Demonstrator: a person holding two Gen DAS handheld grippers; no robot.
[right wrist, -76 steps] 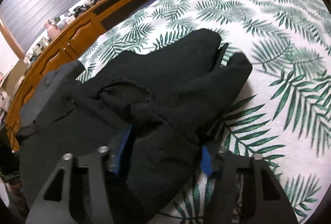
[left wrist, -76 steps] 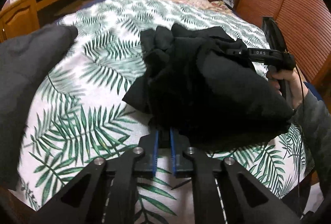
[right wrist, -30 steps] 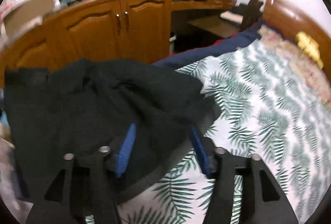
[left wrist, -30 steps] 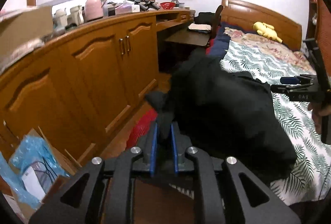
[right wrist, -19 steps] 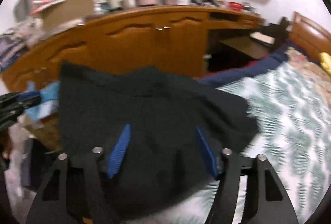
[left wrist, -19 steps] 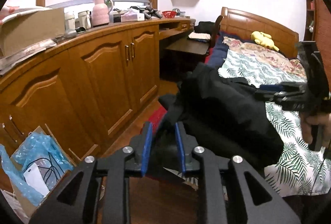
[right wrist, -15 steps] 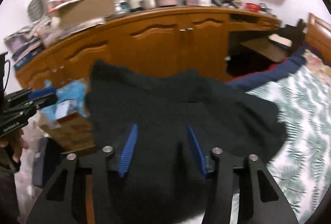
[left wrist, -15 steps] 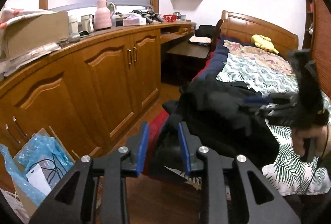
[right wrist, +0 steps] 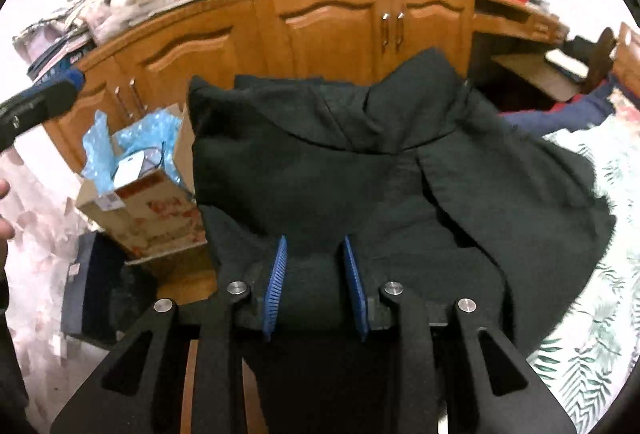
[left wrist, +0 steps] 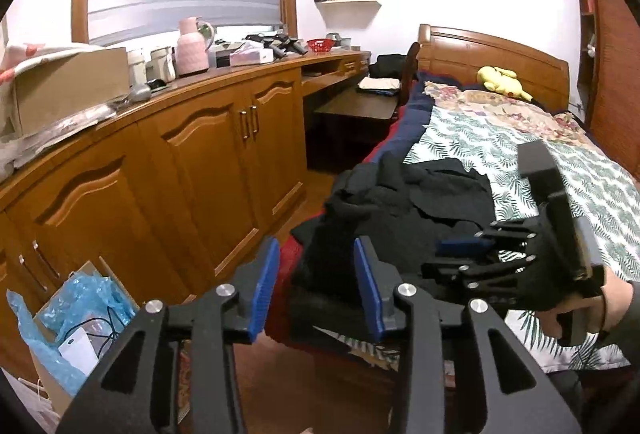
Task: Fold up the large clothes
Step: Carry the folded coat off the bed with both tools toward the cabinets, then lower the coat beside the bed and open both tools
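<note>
Black, soft and bulky, the large dark fabric garment [right wrist: 360, 169] lies heaped on the near corner of the bed with the green palm-leaf cover [left wrist: 472, 137], spilling over the mattress edge toward the wooden floor.

The right tongs [right wrist: 315, 284], with blue ribbed pads, sit part-way open and are closing; a fold of the black cloth bulges up between the two pads and appears pinched by them (both pads seem to lie against the fabric). Ahead of these tongs the garment spreads out wide, its far edge reaching toward the orange-brown wooden cabinets [right wrist: 332, 29]. To their left stands an open cardboard box holding blue plastic wrap [right wrist: 140, 173].

The left tongs [left wrist: 316, 284] are also part-way open, and they are opening. Their blue pads stand apart with only a clear gap between them; the garment's hanging edge lies just beyond and to the right of the tips, and I see no cloth touching either pad. To their right, a person's hand [left wrist: 592, 308] holds the other tool over the heap. Beyond, up on the long wooden counter [left wrist: 224, 81], stands a pink jug [left wrist: 193, 47], well away from both tongs.
</note>
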